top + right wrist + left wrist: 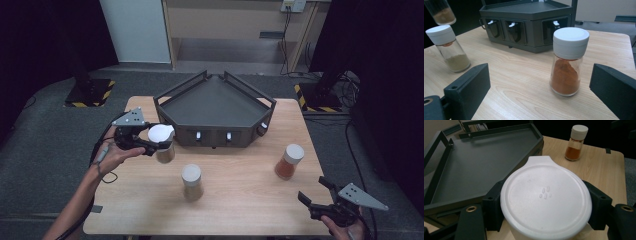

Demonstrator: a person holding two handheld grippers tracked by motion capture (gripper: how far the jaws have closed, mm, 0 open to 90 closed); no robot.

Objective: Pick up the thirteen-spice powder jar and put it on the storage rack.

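My left gripper (159, 146) is shut on a white-capped spice jar (162, 142) and holds it in the air at the left front corner of the dark three-cornered rack (215, 107). In the left gripper view the jar's white cap (546, 200) sits between the two black jaws, over the rack's edge (519, 162). A jar of pale powder (192, 181) stands mid-table. A jar of orange powder (289, 161) stands at the right. My right gripper (316, 192) rests open near the front right corner; the orange jar (569, 60) stands beyond its spread jaws.
The rack (529, 22) has small hooks along its front face. The wooden table (240, 200) ends just in front of both hands. Beyond the table lie grey carpet, black stands with yellow-striped bases (90, 92) and a wooden cabinet (235, 25).
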